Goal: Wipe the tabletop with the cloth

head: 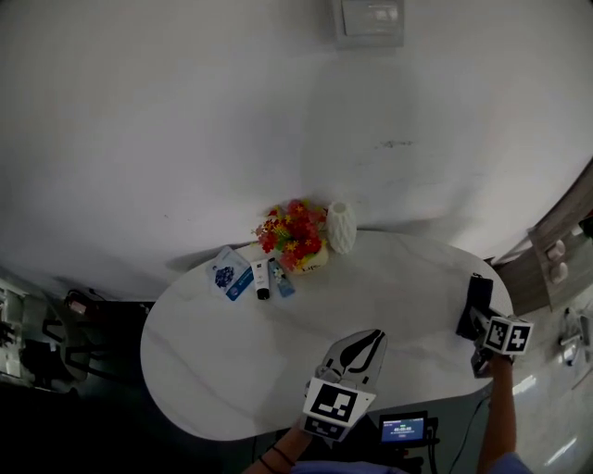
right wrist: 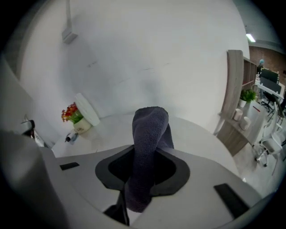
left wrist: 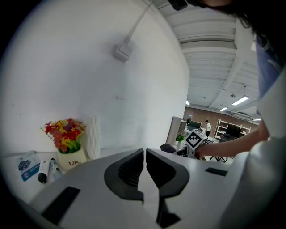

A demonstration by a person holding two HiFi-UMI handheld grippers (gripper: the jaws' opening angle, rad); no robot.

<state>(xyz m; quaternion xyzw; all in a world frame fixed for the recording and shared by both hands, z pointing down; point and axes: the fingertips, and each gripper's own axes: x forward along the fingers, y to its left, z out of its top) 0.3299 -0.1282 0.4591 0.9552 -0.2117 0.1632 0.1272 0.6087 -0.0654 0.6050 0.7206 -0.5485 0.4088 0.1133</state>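
Left claw (head: 374, 335): in the left gripper view (left wrist: 145, 154) I read the jaws pressed together with only a thin slit between them, and nothing in them. From the head view it sits over the near edge of the white oval stone-look surface (head: 222, 352), pointing towards the wall. Its marker cube (head: 338, 405) is at the person's end.

Right claw (head: 474, 319): in the right gripper view (right wrist: 151, 154) the jaws are clamped on the dark grey terry cloth (right wrist: 149, 143). The cloth stands up between them in a folded hump, with a tail hanging down behind the jaws. From the head view the cloth (head: 476, 298) is at the far right end of the surface, by the rim, well apart from the left claw. I cannot tell whether it touches the top.

Back of the surface, against the wall:
- a cream pot of red and yellow flowers (head: 296, 239)
- a white ribbed vase (head: 341, 227) just beside the pot, on its right
- a blue-and-white sachet (head: 225, 273) to the left of the pot
- a white tube with a black cap (head: 262, 278), then a small blue tube (head: 283, 280)

All of these are well apart from both claws.

Also noted: a white switch plate (head: 369, 20) high on the wall, and a small lit screen (head: 404, 429) below the near edge.
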